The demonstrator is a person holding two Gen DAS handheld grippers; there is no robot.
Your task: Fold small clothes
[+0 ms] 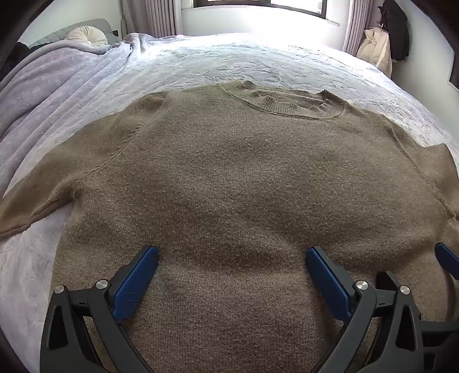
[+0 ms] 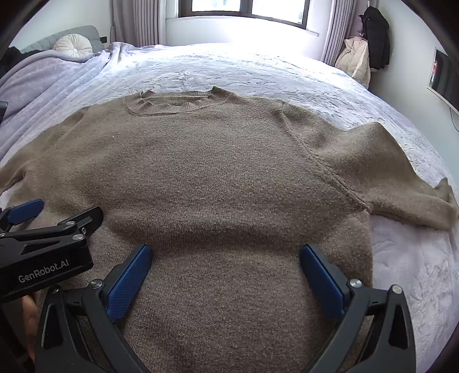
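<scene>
A brown knit sweater (image 1: pixel 229 172) lies flat on the bed, front up, collar (image 1: pixel 284 100) at the far end and sleeves spread to both sides. It also fills the right wrist view (image 2: pixel 223 172). My left gripper (image 1: pixel 232 255) is open and empty, low over the sweater's lower body. My right gripper (image 2: pixel 225 254) is open and empty over the same lower part, to the right of the left one. The left gripper shows at the left edge of the right wrist view (image 2: pixel 51 218). A blue fingertip (image 1: pixel 446 255) of the right gripper shows in the left wrist view.
The bed has a pale lilac quilted cover (image 1: pixel 258 63). A bunched lilac blanket (image 1: pixel 57 83) and a round cream pillow (image 1: pixel 86 36) lie at the far left. A window (image 2: pixel 243 8) is behind the bed. Coats (image 2: pixel 370 43) hang at the far right.
</scene>
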